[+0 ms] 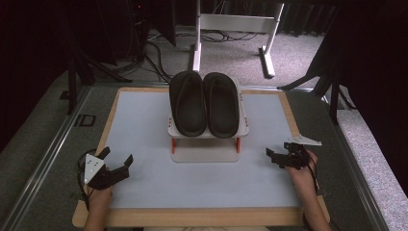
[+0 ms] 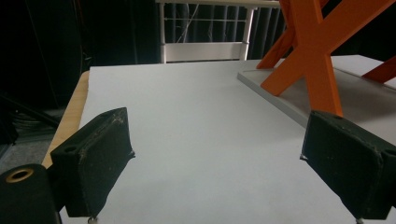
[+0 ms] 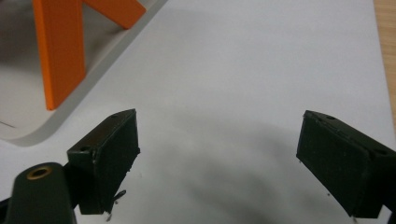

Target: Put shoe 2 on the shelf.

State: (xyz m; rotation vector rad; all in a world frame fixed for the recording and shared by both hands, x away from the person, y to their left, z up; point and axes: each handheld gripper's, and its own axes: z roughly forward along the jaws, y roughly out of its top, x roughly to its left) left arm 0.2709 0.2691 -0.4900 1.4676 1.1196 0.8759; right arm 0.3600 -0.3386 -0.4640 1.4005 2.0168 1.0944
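Hovering: left tool (image 1: 117, 159) spread wide, empty | right tool (image 1: 275, 155) spread wide (empty) | slippers (image 1: 204, 102) untouched

rack legs (image 2: 322, 56) — tops cut off | slippers (image 1: 204, 103) — shelf hidden beneath

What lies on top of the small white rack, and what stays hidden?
Two black slippers lie side by side on the rack's top shelf, covering most of it. The space beneath them is hidden.
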